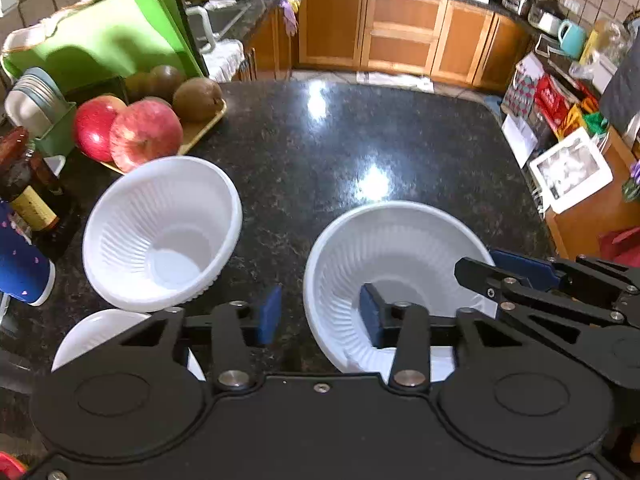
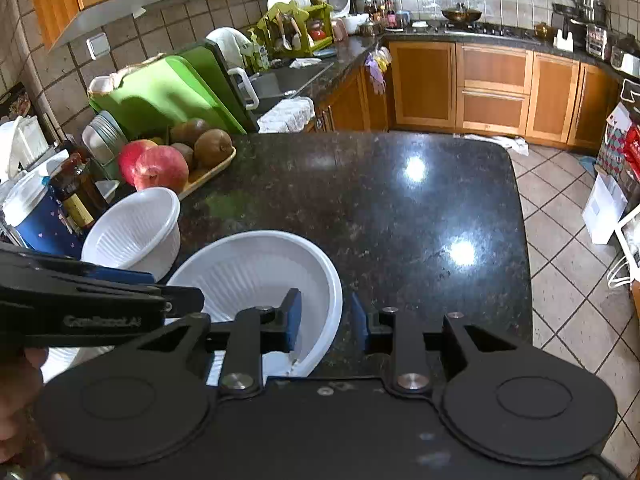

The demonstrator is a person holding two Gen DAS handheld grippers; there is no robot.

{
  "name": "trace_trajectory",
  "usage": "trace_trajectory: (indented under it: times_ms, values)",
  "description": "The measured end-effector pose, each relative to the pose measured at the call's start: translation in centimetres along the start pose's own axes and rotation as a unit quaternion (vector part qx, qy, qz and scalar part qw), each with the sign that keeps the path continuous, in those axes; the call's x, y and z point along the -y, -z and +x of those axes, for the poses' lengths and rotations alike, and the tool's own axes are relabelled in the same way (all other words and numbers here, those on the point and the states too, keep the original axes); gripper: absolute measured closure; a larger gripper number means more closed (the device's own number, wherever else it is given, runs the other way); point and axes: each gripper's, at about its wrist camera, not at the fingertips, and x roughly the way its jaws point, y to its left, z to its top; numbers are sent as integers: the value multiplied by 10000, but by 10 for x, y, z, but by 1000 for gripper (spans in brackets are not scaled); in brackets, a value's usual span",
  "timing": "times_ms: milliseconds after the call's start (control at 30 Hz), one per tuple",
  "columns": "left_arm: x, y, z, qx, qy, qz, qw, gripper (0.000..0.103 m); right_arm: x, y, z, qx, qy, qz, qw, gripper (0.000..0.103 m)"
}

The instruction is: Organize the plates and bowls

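My left hand-held gripper (image 1: 318, 314) and right hand-held gripper (image 2: 326, 316) straddle the wide bowl's (image 1: 394, 240) rim, mouth up, pads not visibly clamping. Only the left view shows a plate (image 1: 94, 330).

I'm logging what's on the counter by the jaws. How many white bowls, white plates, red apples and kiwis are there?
White bowls: 2
White plates: 1
Red apples: 2
Kiwis: at least 3, partly hidden
Total: at least 8

Two close wrist views, angled down over the counter (image 1: 320, 140); shared: wide bowl (image 2: 256, 264).
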Motion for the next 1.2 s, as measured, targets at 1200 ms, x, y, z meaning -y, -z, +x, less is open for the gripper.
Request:
trace_trajectory:
  times_ms: [1200]
  values:
    - [-22,92,-72,-276,447,460,9976,87,-46,89,-95,-279,80,427,9987,89]
